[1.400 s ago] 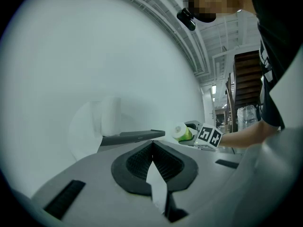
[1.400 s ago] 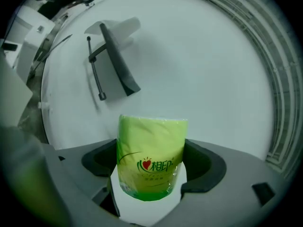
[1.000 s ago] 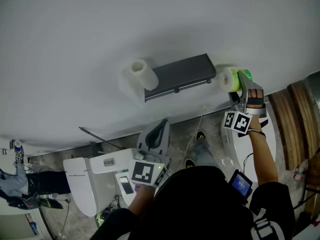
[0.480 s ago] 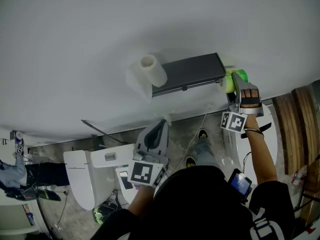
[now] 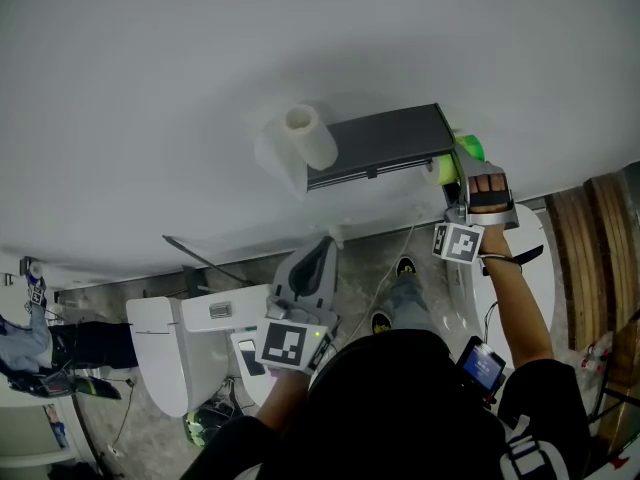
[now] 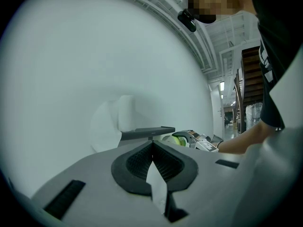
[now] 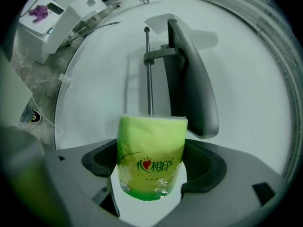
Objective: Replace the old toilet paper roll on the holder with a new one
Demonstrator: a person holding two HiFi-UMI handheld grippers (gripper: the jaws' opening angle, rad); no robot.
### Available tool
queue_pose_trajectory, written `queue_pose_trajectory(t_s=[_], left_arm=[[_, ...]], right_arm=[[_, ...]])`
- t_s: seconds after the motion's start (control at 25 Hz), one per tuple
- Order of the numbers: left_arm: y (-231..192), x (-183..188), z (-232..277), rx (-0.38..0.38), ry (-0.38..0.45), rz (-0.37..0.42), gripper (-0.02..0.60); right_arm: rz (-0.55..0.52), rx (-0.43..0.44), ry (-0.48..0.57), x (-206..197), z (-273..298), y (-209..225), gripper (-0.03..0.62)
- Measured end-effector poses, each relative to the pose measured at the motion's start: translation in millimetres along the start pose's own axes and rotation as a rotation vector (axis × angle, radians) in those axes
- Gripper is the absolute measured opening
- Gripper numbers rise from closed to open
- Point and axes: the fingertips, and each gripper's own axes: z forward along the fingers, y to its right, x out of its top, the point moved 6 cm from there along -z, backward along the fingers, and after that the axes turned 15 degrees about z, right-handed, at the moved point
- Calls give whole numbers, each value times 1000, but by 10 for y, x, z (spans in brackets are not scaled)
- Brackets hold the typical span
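The plastic-wrapped new toilet paper roll (image 7: 151, 136) looks soft, light and slick, so it's pinched mid-body by the right gripper (image 7: 151, 150); the left gripper (image 6: 152, 161) is closed up, nothing held.

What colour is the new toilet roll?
The new toilet roll is light green with a red heart; best in the right gripper view.

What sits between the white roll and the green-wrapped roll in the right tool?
The holder's grey cover and thin rod span the gap between white roll and green-wrapped roll, clearest in head view.
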Motion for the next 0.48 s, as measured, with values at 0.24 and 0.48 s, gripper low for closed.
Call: queue_pose_trajectory(t_s=[0.24, 0.48], left_arm=[[0, 14, -55, 16, 13, -17, 23], [-17, -28, -89, 25, 10, -24, 23]], right_arm=[[-40, 38, 57, 294, -57, -124, 406], [-83, 43, 81, 562, -8, -226, 405]])
